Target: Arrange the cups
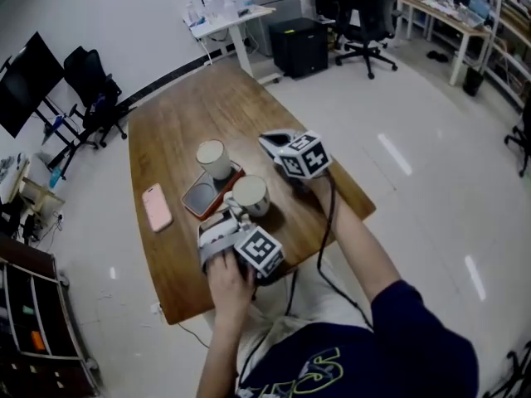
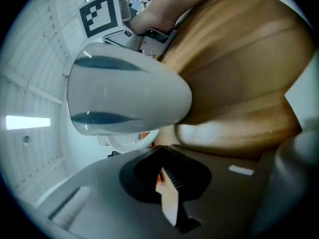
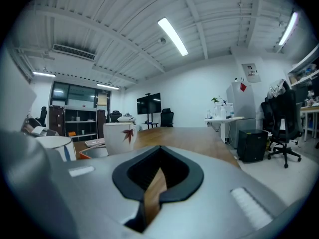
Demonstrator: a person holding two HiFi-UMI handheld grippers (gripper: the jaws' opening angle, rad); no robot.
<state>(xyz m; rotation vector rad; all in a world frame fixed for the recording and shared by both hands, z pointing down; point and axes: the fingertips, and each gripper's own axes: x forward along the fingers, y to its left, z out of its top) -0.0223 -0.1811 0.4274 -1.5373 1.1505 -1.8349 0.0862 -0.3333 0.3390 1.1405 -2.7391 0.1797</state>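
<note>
Two white cups are on the wooden table (image 1: 191,114). The leaf-printed cup (image 1: 214,157) (image 3: 119,136) stands upright on an orange tray (image 1: 191,212) (image 3: 92,152). Just right of the tray is the blue-striped cup (image 1: 249,194) (image 2: 124,93) (image 3: 55,147). My left gripper (image 1: 235,215) (image 2: 160,156) lies rolled on its side with its tip at this cup's handle (image 2: 122,142), jaws closed on it. My right gripper (image 1: 267,138) (image 3: 157,176) is shut and empty, just right of both cups and pointing along the table.
A pink phone (image 1: 157,207) lies left of the tray. A dark flat device (image 1: 202,197) rests on the tray's near part. Off the table's far end are a black cabinet (image 1: 299,46), a white desk (image 1: 228,19) and office chairs (image 1: 365,23).
</note>
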